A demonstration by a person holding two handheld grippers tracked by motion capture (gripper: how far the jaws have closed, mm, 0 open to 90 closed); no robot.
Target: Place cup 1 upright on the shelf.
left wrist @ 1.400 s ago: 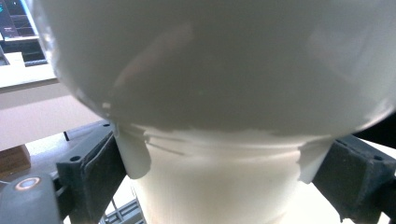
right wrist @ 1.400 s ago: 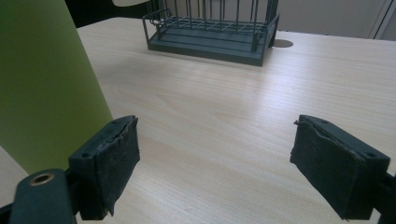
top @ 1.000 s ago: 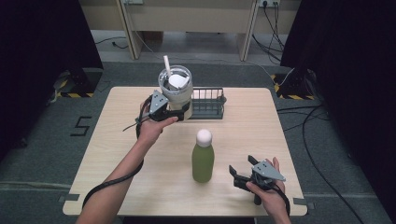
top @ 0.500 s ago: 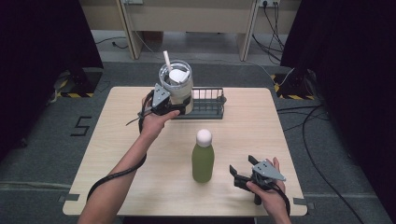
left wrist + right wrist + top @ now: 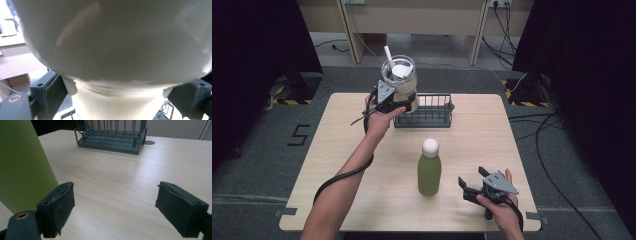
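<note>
I'm working over a pale wooden table [image 5: 362, 200] on a grey carpeted floor, dark curtains on both sides. My left gripper [image 5: 398, 104] is clamped on the base of a clear lidded jar [image 5: 399, 80] with a white straw-like stick standing out of its top. In the left gripper view the jar's pale body sits right between the black jaws, pressed on both sides.

Against a second ago, the jar has travelled a little toward the far edge and to the right. It is now held off the table over the left end of the dark wire basket [image 5: 432, 116], where before it hung nearer me, just short of the basket. I read this as the carry nearly done, with lowering it into the basket as the step that remains.

My right gripper [image 5: 472, 188] has not moved. It rests near the front right corner, jaws apart and empty, just beside the green bottle with the white cap [image 5: 429, 170], which stands upright mid-table, untouched.
</note>
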